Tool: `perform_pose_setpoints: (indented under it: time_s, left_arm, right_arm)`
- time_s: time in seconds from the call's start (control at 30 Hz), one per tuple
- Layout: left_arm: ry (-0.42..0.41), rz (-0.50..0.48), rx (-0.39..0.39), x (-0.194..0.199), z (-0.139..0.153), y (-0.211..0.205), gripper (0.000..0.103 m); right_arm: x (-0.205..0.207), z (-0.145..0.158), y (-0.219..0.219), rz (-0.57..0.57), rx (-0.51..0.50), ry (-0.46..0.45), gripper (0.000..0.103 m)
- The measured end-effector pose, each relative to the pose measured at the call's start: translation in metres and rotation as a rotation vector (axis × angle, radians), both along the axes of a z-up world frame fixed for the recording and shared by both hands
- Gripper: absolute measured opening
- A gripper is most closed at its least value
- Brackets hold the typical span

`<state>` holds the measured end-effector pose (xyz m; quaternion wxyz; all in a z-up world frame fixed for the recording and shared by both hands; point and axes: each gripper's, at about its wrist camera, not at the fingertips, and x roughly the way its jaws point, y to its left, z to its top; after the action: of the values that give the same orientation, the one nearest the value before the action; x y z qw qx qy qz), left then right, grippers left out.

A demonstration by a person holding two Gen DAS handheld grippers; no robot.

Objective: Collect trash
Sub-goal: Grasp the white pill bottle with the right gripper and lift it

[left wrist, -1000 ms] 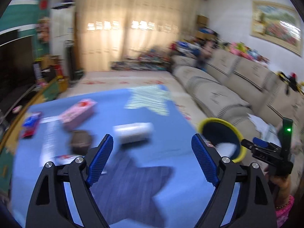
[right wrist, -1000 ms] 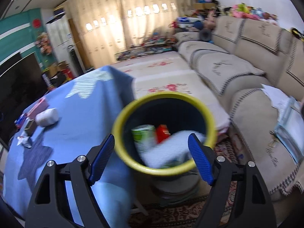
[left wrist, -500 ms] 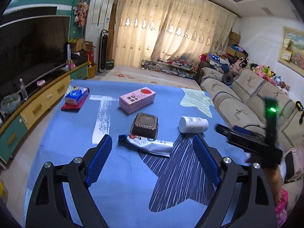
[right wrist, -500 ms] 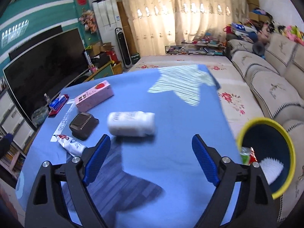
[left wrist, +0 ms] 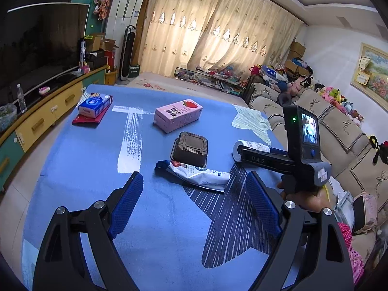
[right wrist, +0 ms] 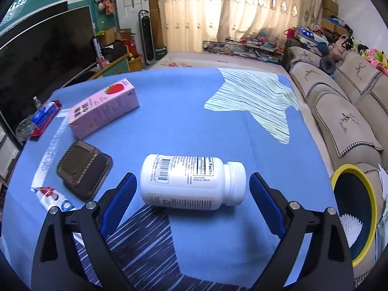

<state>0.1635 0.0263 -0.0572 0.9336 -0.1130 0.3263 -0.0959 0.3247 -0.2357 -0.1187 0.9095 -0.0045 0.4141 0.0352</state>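
My right hand-held gripper (right wrist: 190,190) has its fingers spread wide; the white bottle (right wrist: 191,179) lies on its side between them on the bench (right wrist: 169,111), cap toward the right finger, untouched; my left hand-held gripper (left wrist: 194,203) is likewise spread, the crumpled wrapper (left wrist: 194,173) just ahead.

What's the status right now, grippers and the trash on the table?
Both grippers open, empty. Right gripper lined up on the white bottle, lying on its side, not touching. Left gripper faces the wrapper. Nothing blocking; bin at right.
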Motion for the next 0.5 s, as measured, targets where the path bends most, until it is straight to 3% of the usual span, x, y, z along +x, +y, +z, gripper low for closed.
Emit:
perform_pose_setpoints:
  time_s: [0.1,0.13,0.5]
  left_arm:
    - [0.012,-0.005,-0.005,0.004,-0.005,0.001,0.085]
    - [0.016,-0.007,-0.008,0.006,-0.006,0.0,0.085]
    - [0.031,-0.021,0.001,0.013,-0.011,-0.008,0.085]
  right_arm:
    - [0.005,-0.003,0.001,0.0,-0.005,0.002,0.087]
    - [0.005,-0.004,0.002,0.001,-0.006,0.003,0.081]
    - [-0.016,0.014,-0.013,0.004,0.022,-0.03,0.08]
